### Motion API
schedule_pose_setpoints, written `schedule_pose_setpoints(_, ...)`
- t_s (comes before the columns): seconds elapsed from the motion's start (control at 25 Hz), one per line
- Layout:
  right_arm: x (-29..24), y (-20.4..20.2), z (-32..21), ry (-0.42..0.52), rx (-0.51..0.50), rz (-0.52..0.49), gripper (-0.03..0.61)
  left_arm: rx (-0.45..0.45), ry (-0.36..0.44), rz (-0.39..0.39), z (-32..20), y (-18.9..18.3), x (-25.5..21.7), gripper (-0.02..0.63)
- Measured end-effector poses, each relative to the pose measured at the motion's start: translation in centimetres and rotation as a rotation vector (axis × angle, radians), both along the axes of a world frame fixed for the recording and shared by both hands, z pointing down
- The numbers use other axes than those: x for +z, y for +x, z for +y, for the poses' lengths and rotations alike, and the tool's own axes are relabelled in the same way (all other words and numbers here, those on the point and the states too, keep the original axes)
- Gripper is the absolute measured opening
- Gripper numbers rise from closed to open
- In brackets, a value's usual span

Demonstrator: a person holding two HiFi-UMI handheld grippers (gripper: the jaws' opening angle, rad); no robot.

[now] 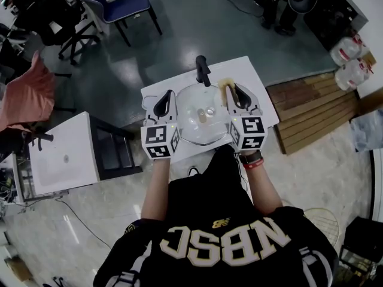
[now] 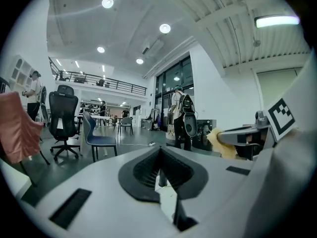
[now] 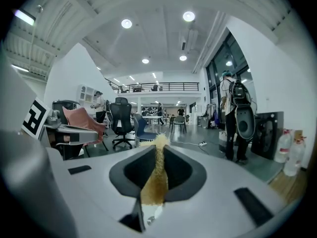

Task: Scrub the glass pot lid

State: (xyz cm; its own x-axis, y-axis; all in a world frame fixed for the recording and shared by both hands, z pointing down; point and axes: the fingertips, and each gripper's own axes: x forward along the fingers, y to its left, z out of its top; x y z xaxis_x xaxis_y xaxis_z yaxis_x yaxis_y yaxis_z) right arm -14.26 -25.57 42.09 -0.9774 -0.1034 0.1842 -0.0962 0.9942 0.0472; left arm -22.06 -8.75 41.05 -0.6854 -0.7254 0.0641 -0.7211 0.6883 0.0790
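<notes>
Right tool (image 3: 158, 148) clamps sponge (image 3: 153, 182) beside glass lid (image 1: 192, 124); left tool (image 2: 159, 155) closed, opposite side.

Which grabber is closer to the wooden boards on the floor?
Right. The right gripper is between the lid and the wooden boards; the left gripper is beyond the lid.

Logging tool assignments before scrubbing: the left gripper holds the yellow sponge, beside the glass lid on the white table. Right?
Wrong gripper. The yellow sponge is pinched in the right gripper, as the right gripper view shows; the left gripper has no sponge. The glass lid does lie on the white table between them.
</notes>
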Motion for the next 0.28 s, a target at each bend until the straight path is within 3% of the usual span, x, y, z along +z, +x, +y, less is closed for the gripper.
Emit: schedule_pose_setpoints(0.28,2.9,0.1,0.8,0.001,-0.041,0.084,0.057,0.04,0.011,0.091,0.2,0.6,3.2,0.014)
